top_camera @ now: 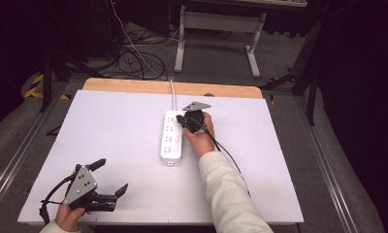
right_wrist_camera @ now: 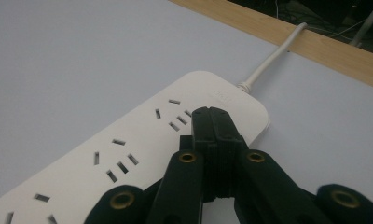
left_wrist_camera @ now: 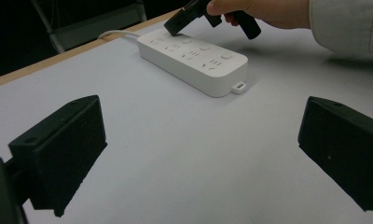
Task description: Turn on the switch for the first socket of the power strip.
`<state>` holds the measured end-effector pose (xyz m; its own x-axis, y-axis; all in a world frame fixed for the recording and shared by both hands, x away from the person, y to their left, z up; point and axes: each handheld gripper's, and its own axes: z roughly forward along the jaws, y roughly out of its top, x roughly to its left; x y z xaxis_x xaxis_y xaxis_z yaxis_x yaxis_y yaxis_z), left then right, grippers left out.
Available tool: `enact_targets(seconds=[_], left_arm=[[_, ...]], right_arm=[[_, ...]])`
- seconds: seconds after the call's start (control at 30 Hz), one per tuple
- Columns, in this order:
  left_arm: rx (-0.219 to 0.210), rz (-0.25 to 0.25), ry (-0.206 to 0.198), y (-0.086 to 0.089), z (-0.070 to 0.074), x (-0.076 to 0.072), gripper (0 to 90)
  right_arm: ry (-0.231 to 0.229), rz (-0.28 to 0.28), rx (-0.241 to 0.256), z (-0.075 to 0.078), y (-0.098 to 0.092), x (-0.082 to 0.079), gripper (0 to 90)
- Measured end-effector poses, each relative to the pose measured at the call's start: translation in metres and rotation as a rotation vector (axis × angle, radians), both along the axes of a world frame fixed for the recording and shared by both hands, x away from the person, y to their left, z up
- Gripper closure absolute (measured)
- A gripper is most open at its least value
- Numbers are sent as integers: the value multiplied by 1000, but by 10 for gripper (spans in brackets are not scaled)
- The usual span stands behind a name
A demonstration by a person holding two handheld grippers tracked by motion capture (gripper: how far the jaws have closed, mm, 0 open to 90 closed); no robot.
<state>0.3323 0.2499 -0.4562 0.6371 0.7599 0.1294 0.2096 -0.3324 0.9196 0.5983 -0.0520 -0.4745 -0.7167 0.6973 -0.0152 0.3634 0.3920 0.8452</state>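
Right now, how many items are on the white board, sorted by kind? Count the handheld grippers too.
Power strip, white, with cable: 1
Handheld grippers: 2, left gripper open near the front corner, right gripper shut, tips on the strip's far end
Total: 3

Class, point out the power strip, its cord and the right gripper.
power strip (top_camera: pixel 171 141): high view, top face.
cord (right_wrist_camera: pixel 268 61): right gripper view, mid-length.
right gripper (right_wrist_camera: pixel 216 122): right gripper view, closed jaw tips.
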Motion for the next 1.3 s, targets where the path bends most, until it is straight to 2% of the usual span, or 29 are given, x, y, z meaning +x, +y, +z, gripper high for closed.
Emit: enact_targets(seconds=[0.3, 0.47, 0.57, 0.67, 0.9, 1.3], left_arm=[[-1, 0, 0, 0, 0, 0, 15], [2, 0, -2, -1, 0, 0, 15], [-3, 0, 1, -1, 0, 0, 15], [-2, 0, 0, -1, 0, 0, 15], [-2, -1, 0, -1, 0, 0, 15], [-2, -2, 1, -1, 0, 0, 15]], right_arm=[[13, -1, -18, 2, 1, 0, 900], [10, -6, -79, 6, 7, 0, 900], [30, -10, -71, 7, 7, 1, 900], [20, -12, -88, 7, 8, 0, 900], [28, -17, -84, 7, 9, 0, 900], [26, -36, -112, 8, 13, 0, 900]])
